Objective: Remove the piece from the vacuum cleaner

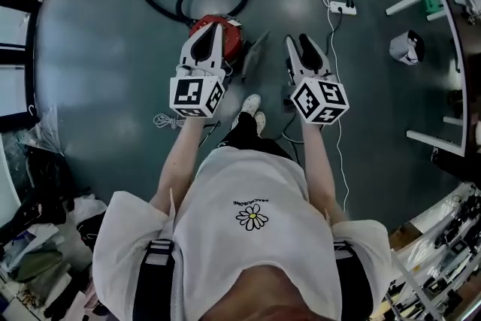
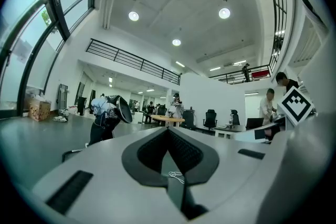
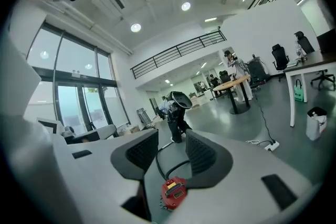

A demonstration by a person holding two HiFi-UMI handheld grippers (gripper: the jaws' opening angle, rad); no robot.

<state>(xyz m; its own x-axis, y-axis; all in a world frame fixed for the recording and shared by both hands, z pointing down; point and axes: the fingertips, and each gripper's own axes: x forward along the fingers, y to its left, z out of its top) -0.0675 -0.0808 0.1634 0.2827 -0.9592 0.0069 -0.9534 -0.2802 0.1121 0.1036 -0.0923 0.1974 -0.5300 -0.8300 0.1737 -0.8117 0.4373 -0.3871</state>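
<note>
Both arms stretched forward, side by side. Left arm [image 1: 179, 162] holds left gripper [image 1: 213, 28], jaws together, nothing between. Right arm [image 1: 319, 162] holds right gripper [image 1: 297, 38], jaws wide apart, gap empty. Both grippers point roughly level, well apart from each other.

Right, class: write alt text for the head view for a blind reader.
From above, a person holds a shut left claw and an open right claw over a floor; the left one partly hides a red vacuum cleaner.
</note>
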